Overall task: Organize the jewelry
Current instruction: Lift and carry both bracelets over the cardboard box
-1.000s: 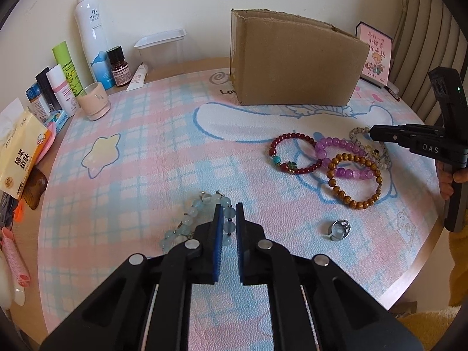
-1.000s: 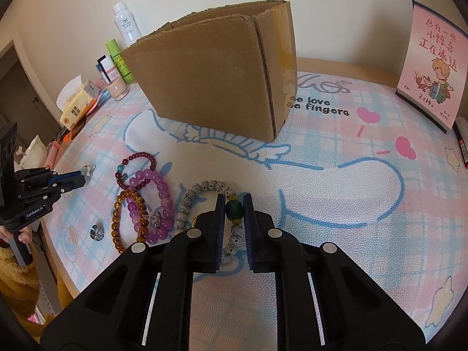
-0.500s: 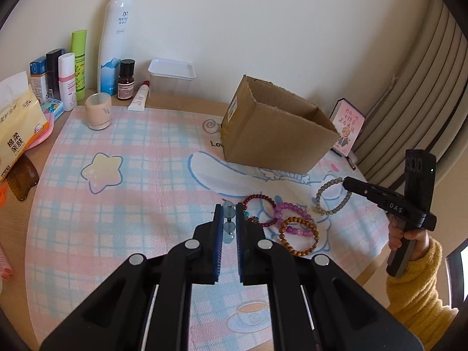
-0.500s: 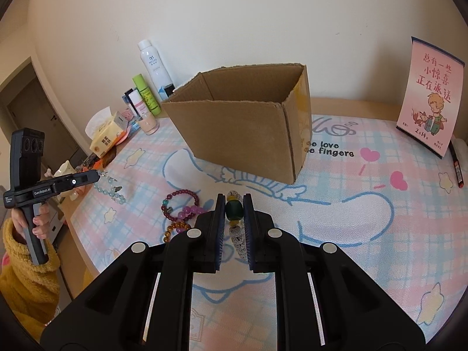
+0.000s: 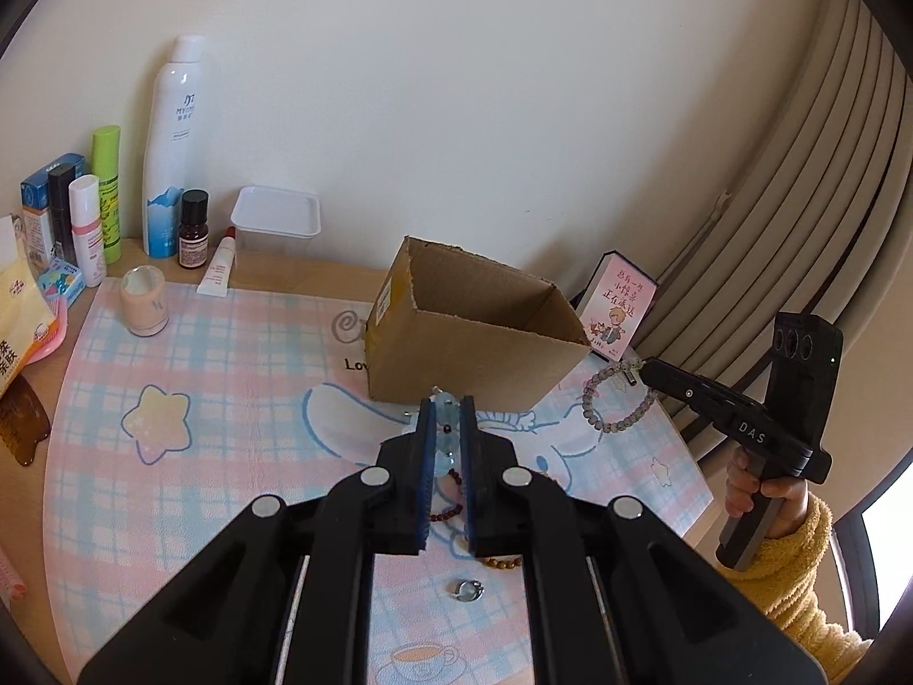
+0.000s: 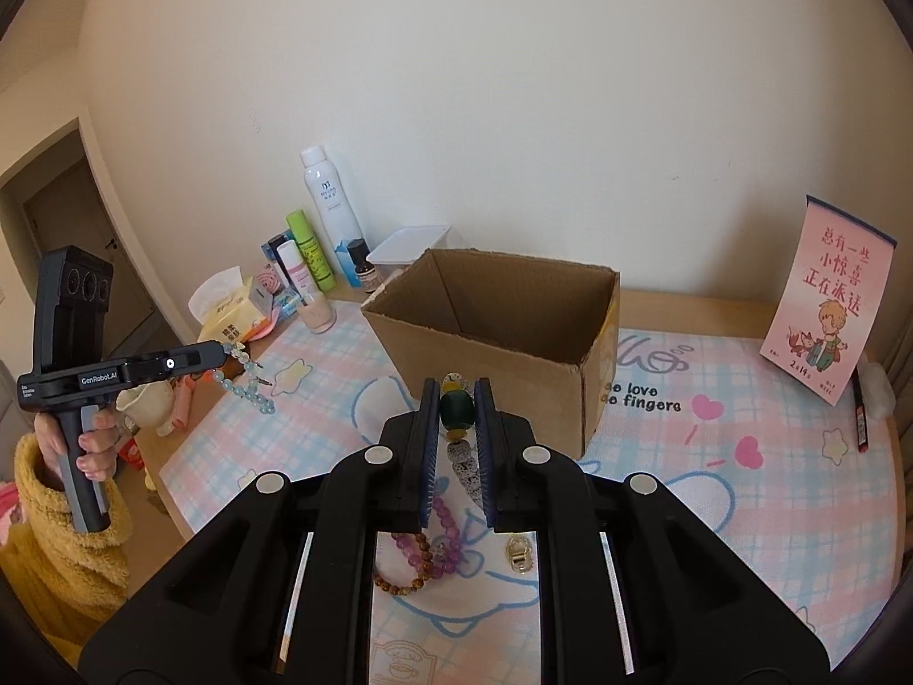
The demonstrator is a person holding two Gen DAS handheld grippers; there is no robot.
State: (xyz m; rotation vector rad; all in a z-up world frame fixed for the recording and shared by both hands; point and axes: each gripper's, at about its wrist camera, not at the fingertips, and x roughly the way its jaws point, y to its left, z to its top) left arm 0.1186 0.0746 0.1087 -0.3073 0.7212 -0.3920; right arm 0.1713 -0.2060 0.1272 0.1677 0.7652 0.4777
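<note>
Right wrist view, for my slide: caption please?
Right gripper holding a grey bracelet near the open cardboard box.

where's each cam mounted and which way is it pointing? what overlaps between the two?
Left wrist: on the left hand-held gripper, looking along its fingers, which pinch the pale blue bracelet, toward the cardboard box and wall; the right hand-held gripper and right hand show at right.
Right wrist: on the right hand-held gripper, shut on the grey bracelet, facing the same box; the left hand-held gripper appears at left.
Shared: box, pink card, white spray bottle.
</note>
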